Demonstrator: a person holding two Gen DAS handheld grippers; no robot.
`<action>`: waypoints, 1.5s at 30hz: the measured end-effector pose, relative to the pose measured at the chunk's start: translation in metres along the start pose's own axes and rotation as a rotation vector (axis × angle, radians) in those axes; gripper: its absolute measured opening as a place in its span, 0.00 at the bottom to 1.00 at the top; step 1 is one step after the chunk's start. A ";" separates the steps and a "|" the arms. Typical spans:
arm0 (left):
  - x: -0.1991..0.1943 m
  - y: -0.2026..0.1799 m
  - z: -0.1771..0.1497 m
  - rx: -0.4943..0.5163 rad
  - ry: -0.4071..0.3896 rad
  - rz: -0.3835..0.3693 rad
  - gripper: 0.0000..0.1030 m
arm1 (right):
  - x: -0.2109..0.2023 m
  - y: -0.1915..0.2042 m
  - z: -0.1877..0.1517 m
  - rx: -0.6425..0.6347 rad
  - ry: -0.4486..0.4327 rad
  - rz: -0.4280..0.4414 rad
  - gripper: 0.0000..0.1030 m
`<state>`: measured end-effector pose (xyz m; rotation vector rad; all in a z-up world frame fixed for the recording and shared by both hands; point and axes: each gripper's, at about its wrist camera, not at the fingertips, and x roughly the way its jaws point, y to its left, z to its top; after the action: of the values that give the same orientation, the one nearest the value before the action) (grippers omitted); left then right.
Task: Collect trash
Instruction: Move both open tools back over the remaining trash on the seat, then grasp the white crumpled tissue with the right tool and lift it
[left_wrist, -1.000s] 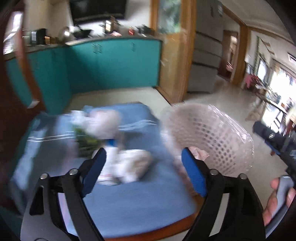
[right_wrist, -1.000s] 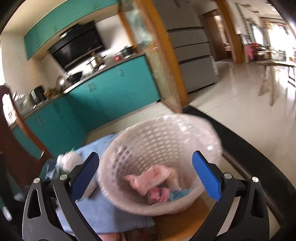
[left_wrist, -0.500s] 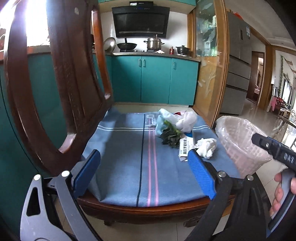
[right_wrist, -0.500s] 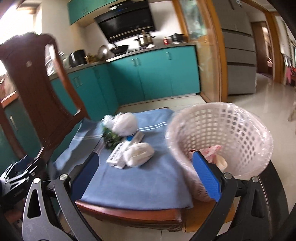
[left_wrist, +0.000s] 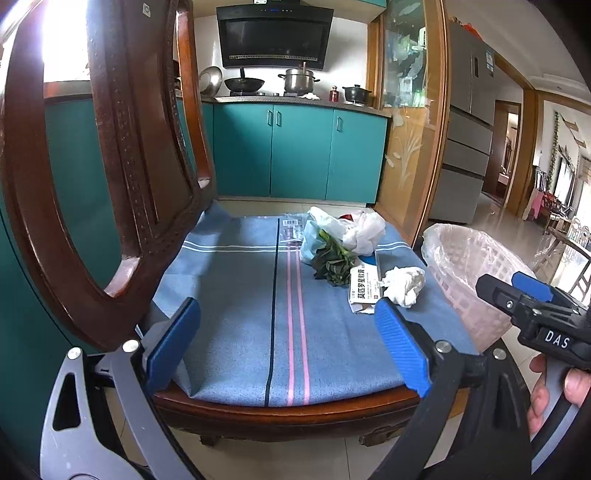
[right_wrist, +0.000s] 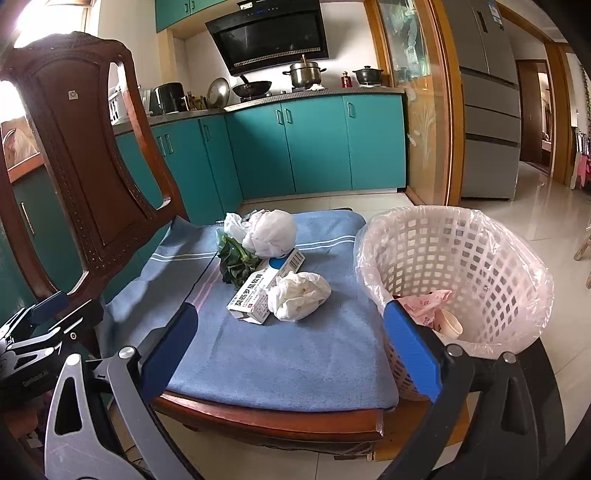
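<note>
Trash lies on a blue cloth (right_wrist: 295, 354) covering a wooden chair seat: a crumpled white tissue (right_wrist: 297, 295) (left_wrist: 404, 284), a white medicine box (right_wrist: 266, 286) (left_wrist: 364, 290), green leaves (right_wrist: 234, 262) (left_wrist: 332, 264) and a knotted white plastic bag (right_wrist: 269, 232) (left_wrist: 354, 230). A white lattice bin (right_wrist: 454, 280) (left_wrist: 465, 273) with a clear liner stands right of the seat and holds pink wrapping and a cup. My left gripper (left_wrist: 288, 347) is open and empty over the seat's front edge. My right gripper (right_wrist: 291, 347) is open and empty, before the seat and bin.
The carved wooden chair back (right_wrist: 85, 166) (left_wrist: 122, 177) rises at the left. Teal kitchen cabinets (right_wrist: 314, 144) stand behind, a glass partition and fridge (right_wrist: 487, 99) to the right. Tiled floor surrounds the chair. A flat clear packet (left_wrist: 291, 230) lies at the cloth's far edge.
Both grippers pulled back from the trash and bin and steadied; the views now take in the whole seat. Both stayed open and empty.
</note>
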<state>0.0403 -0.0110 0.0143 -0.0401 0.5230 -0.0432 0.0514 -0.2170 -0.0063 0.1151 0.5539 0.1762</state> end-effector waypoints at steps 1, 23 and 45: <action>0.000 0.001 0.000 -0.001 0.001 0.000 0.92 | 0.000 0.000 0.000 0.001 0.001 -0.001 0.96; 0.002 -0.001 -0.002 0.004 0.023 -0.005 0.92 | 0.003 -0.002 -0.003 -0.004 0.008 -0.005 0.96; 0.006 0.000 -0.003 0.007 0.040 -0.004 0.92 | 0.100 -0.023 -0.002 0.196 0.262 0.139 0.80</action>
<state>0.0435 -0.0118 0.0087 -0.0333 0.5625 -0.0499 0.1367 -0.2200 -0.0628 0.3250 0.8253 0.2741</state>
